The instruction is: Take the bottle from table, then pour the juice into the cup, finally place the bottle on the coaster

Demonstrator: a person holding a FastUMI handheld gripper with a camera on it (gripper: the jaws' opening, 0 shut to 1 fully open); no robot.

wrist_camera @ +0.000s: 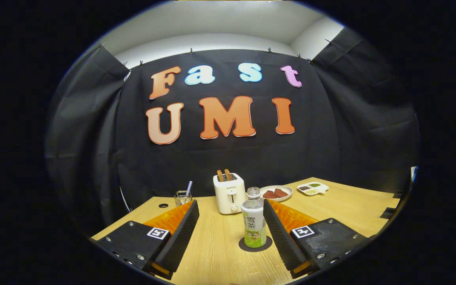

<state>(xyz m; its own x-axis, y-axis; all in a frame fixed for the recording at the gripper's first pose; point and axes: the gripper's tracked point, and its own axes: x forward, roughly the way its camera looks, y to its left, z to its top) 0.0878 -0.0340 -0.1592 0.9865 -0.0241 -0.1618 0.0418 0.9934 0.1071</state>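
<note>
- Your gripper point(231, 225) has its fingers point(180, 233) spread wide, gripping nothing.
- The bottle point(253, 219) stands upright on the coaster point(267, 244) between them, nearer the right finger.
- The cup point(182, 197) sits beyond the left finger.

Sitting on the table point(342, 206) are one bottle point(253, 218), one coaster point(244, 246), one cup point(182, 197), one toaster point(229, 193), one plate point(276, 193) and one small dish point(312, 188).

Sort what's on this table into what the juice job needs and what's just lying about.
Needed: bottle, upright on the dark coaster, between the open gripper fingers and close to the right one; glass cup with a straw.

Lying about: toaster; plate of food; divided dish.
</note>
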